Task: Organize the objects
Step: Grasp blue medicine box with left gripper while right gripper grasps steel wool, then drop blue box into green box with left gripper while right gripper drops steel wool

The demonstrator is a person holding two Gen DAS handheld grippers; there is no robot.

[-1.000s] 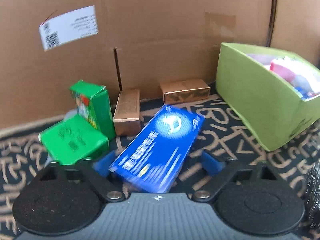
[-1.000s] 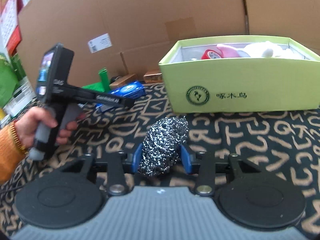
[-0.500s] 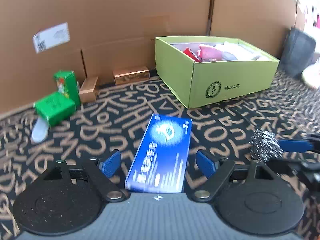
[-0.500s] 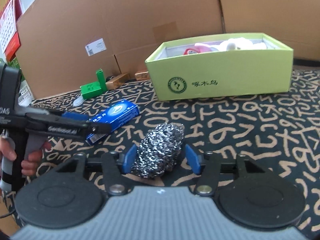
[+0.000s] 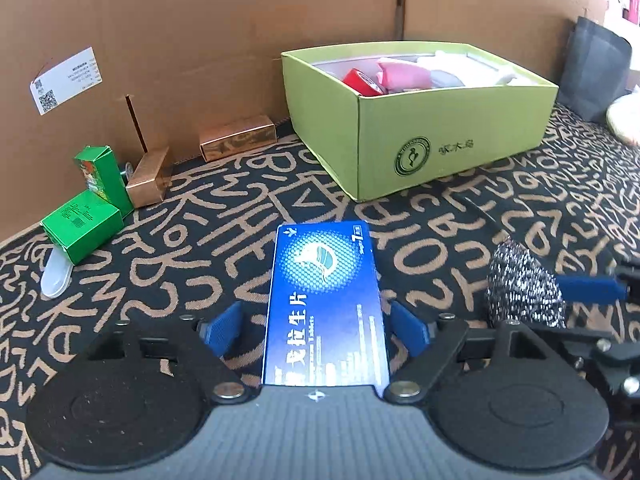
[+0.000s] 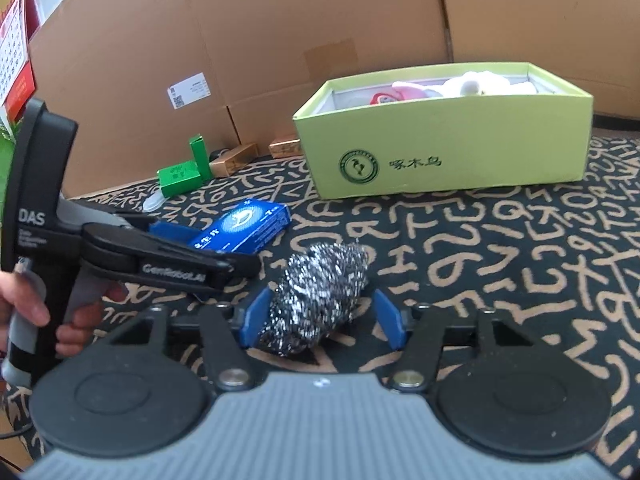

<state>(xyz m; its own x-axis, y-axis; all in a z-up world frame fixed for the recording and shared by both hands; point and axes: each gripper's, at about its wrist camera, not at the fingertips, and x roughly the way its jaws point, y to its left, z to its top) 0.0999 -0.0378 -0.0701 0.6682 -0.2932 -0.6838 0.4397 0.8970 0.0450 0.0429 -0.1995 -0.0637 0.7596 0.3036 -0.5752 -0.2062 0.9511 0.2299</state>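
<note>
Left wrist: both tongs point(image 5: 318, 330) point(image 6: 322, 320) apart, astride blue box point(image 5: 324, 304), steel scourer point(image 6: 316, 292).

I read "啄木鸟" beside a round green emblem on the front wall of the light green box point(image 6: 448, 152). My left gripper point(image 6: 218, 242) carries "DAS" in white on its upright body and "GenRobot.AI" along its black arm. The blue carton point(image 5: 326, 304) shows large white characters "戈拉生片" and a "7"; its smaller print is unreadable. The white sticker point(image 5: 66, 80) on the cardboard wall bears a QR code, text too small to read.
</note>
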